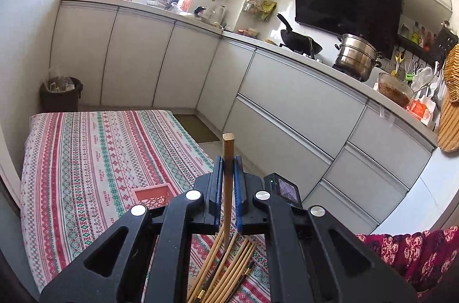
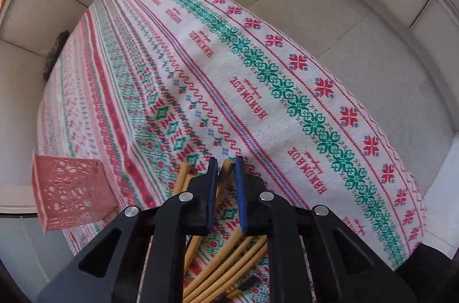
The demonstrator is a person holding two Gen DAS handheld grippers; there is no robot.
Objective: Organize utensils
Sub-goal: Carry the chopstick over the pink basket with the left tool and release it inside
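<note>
Nearest in the left wrist view, the left claw (image 1: pixel 228 159) is clamped on one chopstick (image 1: pixel 228 156), which stands up between the blue pads with its blunt end poking above them. Under that claw lies the pile (image 1: pixel 226 271) of loose chopsticks on the patterned cloth (image 1: pixel 86 159) that covers the counter; most are pale bamboo and a few are dark.

In the right wrist view the right claw (image 2: pixel 226 168) points steeply down over the same pile (image 2: pixel 238 260). Its jaws are nearly together, and a bamboo stick (image 2: pixel 226 169) shows between the tips. It looks pinched, though whether the pads truly bear on it is hard to tell.

A little farther, to the left, sits the pink basket (image 2: pixel 68 191), a perforated holder, close beside the pile. In the left wrist view its inside (image 1: pixel 153 192) looks empty as far as it shows.

Beyond the counter are the kitchen cabinets and a stove with pots.

By my judgement the task is at an early stage: one stick is lifted, a second perhaps gripped, none yet in the basket, and most of the pile is left to move.
</note>
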